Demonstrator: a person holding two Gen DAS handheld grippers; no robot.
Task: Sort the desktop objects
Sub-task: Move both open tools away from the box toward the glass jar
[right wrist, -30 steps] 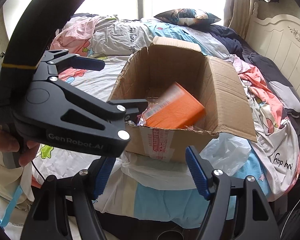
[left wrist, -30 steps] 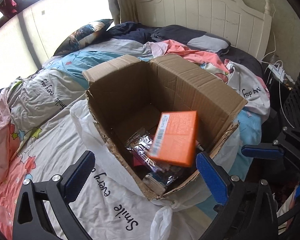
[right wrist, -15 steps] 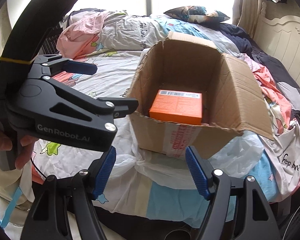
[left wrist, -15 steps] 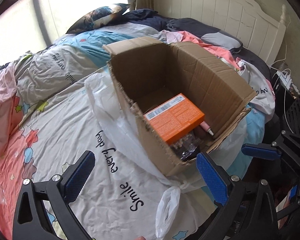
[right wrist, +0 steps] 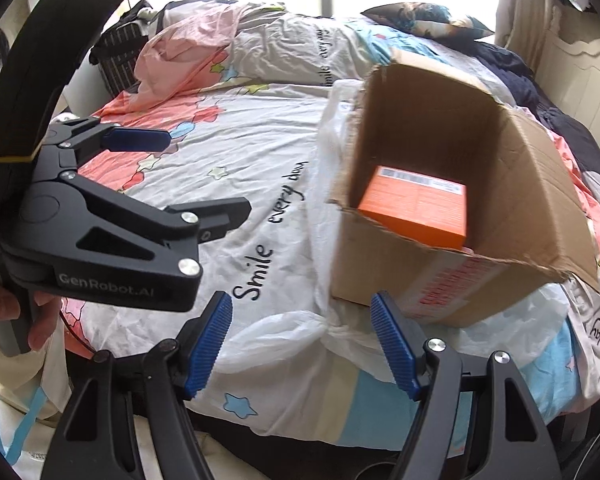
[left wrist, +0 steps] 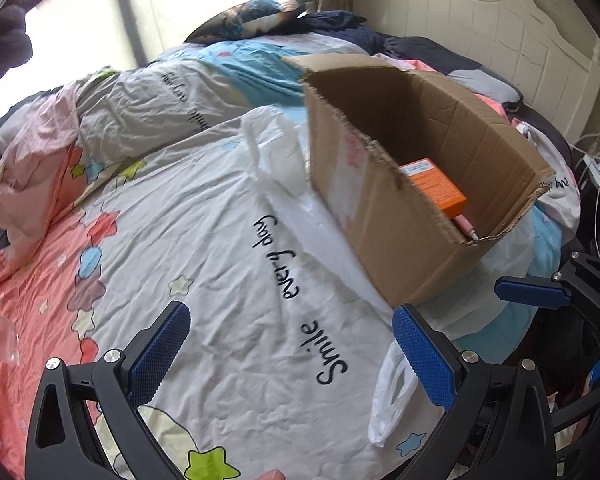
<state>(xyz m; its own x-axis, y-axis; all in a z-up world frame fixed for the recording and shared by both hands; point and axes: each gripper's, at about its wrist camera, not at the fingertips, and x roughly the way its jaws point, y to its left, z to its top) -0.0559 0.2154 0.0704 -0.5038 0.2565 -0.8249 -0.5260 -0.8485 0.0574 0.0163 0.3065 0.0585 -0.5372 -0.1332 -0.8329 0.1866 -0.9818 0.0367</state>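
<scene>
The flat orange rectangular carton with a white barcode label (right wrist: pixel 416 208) is lying inside the open brown corrugated cardboard box (right wrist: pixel 512 184), resting level on whatever sits beneath it. A second ago it was tumbling in at a slant above crinkly clear wrappers; half a second ago it was already settling flat. So one object is now lying sorted into the box, and both tools are drawing back from it, with the view swinging out over the quilt.

The left tool (left wrist: pixel 296 356) is hanging released, its blue pads wide apart and holding nothing. The right tool (right wrist: pixel 304 344) is likewise spread and empty, hovering just off the bed's edge.

The box is sitting on a thin white plastic carrier bag (left wrist: pixel 284 168), which is spreading over the cartoon-printed quilt reading "Smile every day" (left wrist: pixel 220 280) on the bed.

The left wrist view is showing a pink pen-like stick (left wrist: pixel 466 227) poking out under the carton at the box's near corner; the right wrist view is hiding that behind the torn front wall. The right view instead is showing the left tool from the side, with a hand (right wrist: pixel 40 320) gripping its handle.
</scene>
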